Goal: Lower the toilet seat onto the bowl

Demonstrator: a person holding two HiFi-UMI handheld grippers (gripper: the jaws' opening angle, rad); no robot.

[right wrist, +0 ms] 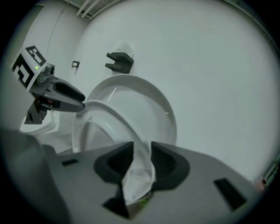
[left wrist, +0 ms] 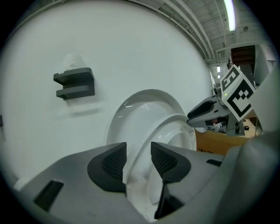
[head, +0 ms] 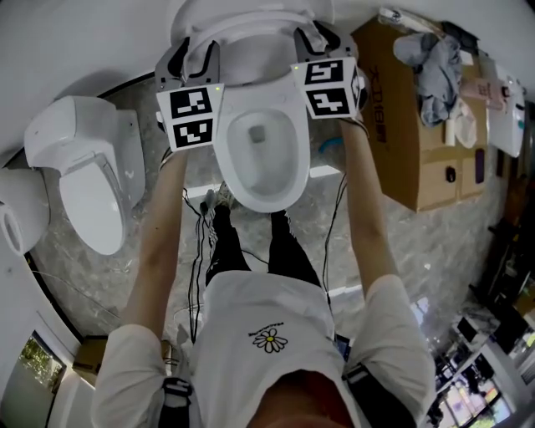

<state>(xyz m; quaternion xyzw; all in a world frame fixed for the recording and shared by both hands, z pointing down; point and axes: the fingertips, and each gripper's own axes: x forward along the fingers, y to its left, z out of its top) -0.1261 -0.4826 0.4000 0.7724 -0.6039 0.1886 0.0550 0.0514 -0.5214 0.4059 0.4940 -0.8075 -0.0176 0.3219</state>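
Note:
The white toilet seat (head: 251,32) is tilted partway down between the upright lid (head: 251,8) and the open bowl (head: 224,159). My left gripper (head: 194,63) grips the seat's left side and my right gripper (head: 322,40) its right side. In the left gripper view the seat rim (left wrist: 162,127) runs between the dark pads of the left gripper (left wrist: 138,159), with the lid (left wrist: 140,105) behind it. In the right gripper view the seat rim (right wrist: 113,116) fills the gap of the right gripper (right wrist: 142,159).
A second white toilet (head: 88,167) stands at the left. At the right stands a cardboard box (head: 410,125) with a grey cloth (head: 430,63) on it. Cables (head: 196,251) trail over the marble floor beside the person's legs. A dark bracket (left wrist: 75,82) is fixed to the wall.

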